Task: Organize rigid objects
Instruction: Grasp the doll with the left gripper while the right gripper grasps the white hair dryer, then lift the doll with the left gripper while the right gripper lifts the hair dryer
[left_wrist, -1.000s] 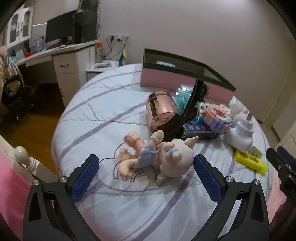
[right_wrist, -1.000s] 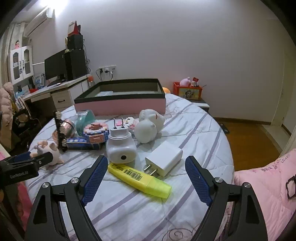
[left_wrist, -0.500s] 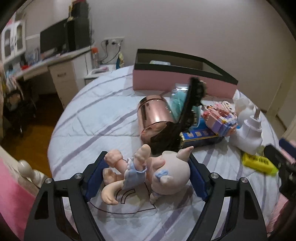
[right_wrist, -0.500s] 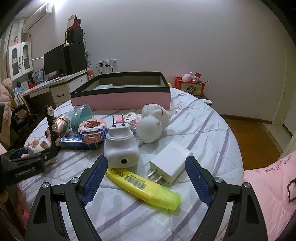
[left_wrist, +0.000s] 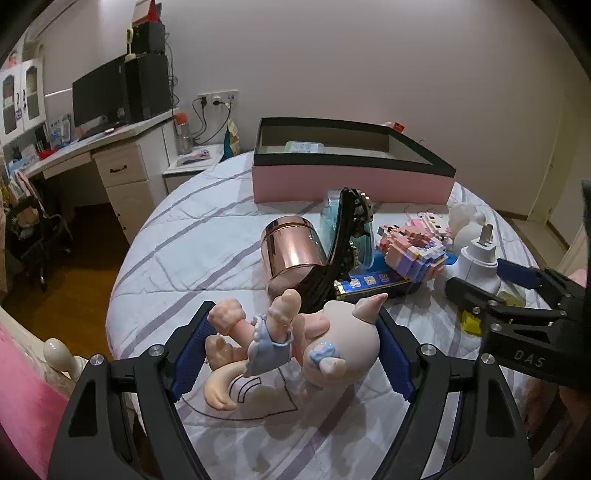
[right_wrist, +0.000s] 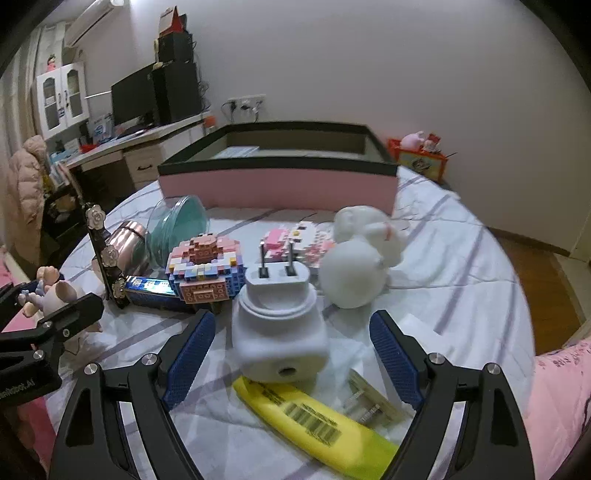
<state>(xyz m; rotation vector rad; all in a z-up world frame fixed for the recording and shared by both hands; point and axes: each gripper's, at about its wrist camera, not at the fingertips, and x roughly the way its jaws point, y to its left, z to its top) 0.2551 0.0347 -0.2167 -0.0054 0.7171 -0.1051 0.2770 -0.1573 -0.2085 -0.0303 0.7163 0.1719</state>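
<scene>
My left gripper is closed around a pink pig doll figure with a blue bib, lying on the striped bed cover; both blue pads touch it. The doll also shows in the right wrist view. My right gripper is open, its fingers on either side of a white plug adapter standing prongs up. A yellow highlighter lies under the gripper. The pink box with a black rim stands open at the back.
A rose-gold can, a black flowered hair clip, a teal glass bowl, a blue box, a brick-built toy, a white plush and a white charger crowd the bed. A desk stands left.
My left gripper moved forward and closed onto the pig doll. My right gripper moved forward over the highlighter until its fingers flank the white plug adapter.
</scene>
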